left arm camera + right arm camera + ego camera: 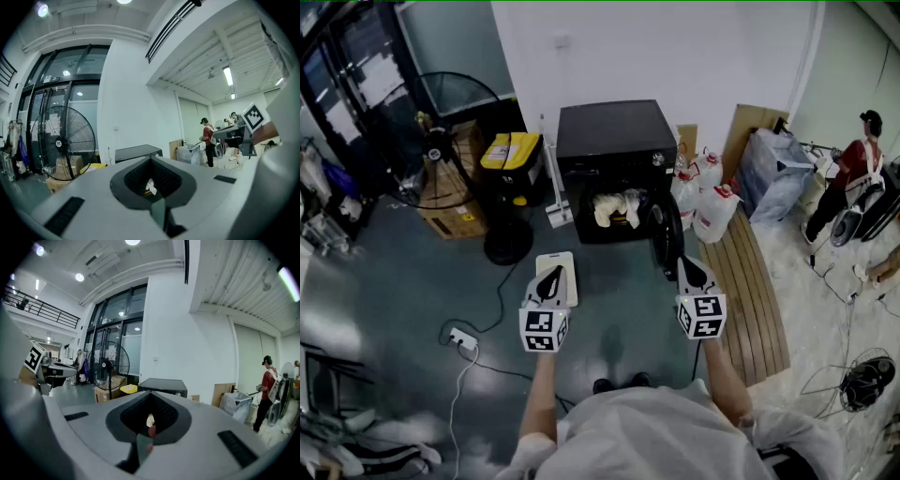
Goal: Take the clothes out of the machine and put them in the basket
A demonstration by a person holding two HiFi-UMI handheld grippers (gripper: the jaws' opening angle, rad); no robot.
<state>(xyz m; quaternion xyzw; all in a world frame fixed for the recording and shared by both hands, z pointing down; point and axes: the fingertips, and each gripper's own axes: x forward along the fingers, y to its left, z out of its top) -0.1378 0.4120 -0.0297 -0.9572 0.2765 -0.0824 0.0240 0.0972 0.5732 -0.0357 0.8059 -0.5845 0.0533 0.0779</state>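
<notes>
The pale cream bundle of clothes sits inside the open black box-shaped machine, ahead of the 2 claws and well apart from them. It is probably soft, light and limp, so pinch a raised fold. The left claw and right claw are closed and empty. The white rectangular basket lies under the left claw.

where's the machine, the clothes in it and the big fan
machine (614, 127), head view, on its black top
clothes (614, 208), head view, on the pale bundle in the open drum
fan (59, 142), left gripper view, on the hub at the middle of the grille
</notes>
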